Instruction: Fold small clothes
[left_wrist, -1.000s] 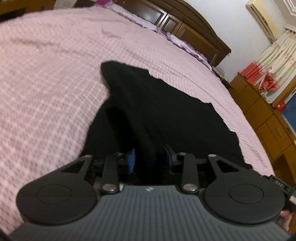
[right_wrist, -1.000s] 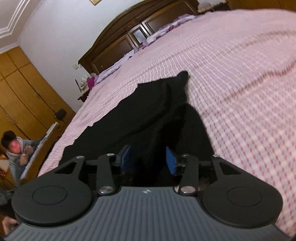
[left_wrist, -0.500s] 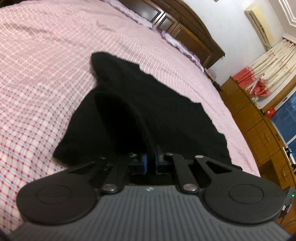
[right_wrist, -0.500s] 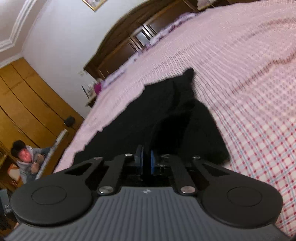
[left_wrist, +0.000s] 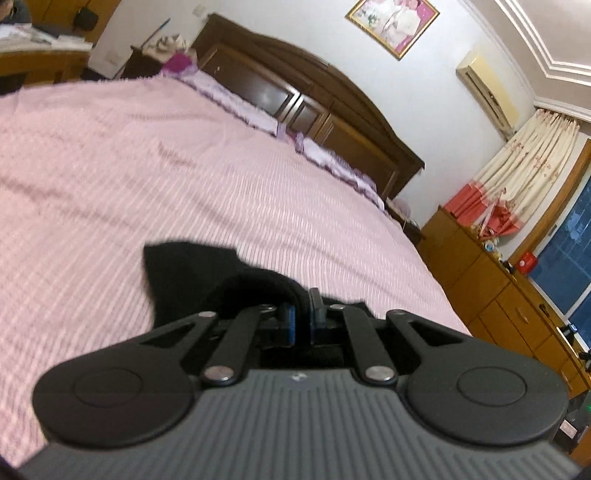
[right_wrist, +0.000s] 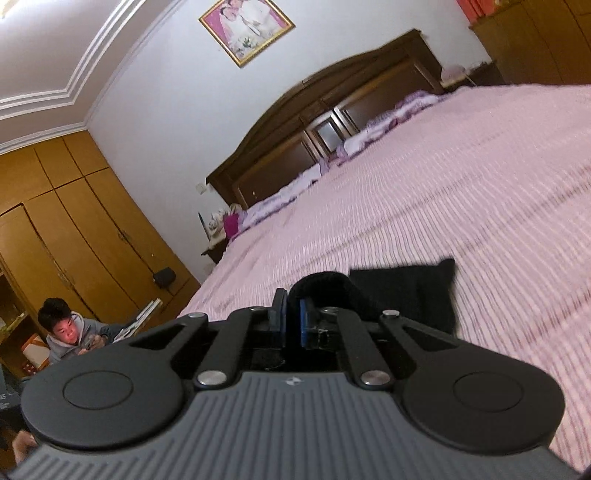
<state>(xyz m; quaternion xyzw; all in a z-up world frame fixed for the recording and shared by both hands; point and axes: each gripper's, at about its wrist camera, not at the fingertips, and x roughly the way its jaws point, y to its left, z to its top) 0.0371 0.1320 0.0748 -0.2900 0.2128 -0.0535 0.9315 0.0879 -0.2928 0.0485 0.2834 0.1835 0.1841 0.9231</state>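
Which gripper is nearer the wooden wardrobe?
Right. The right gripper views the wardrobe close on its left; the left gripper barely sees it.

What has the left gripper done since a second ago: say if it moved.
Yes. The left gripper shut on the black cloth and tilted up: the headboard now sits mid-frame.

I'm seeing dim, warm indoor light and motion blur smearing the pink bedspread (left_wrist: 221, 177); fisheye bends my edges, and the black garment (right_wrist: 406, 291) shows no detail.
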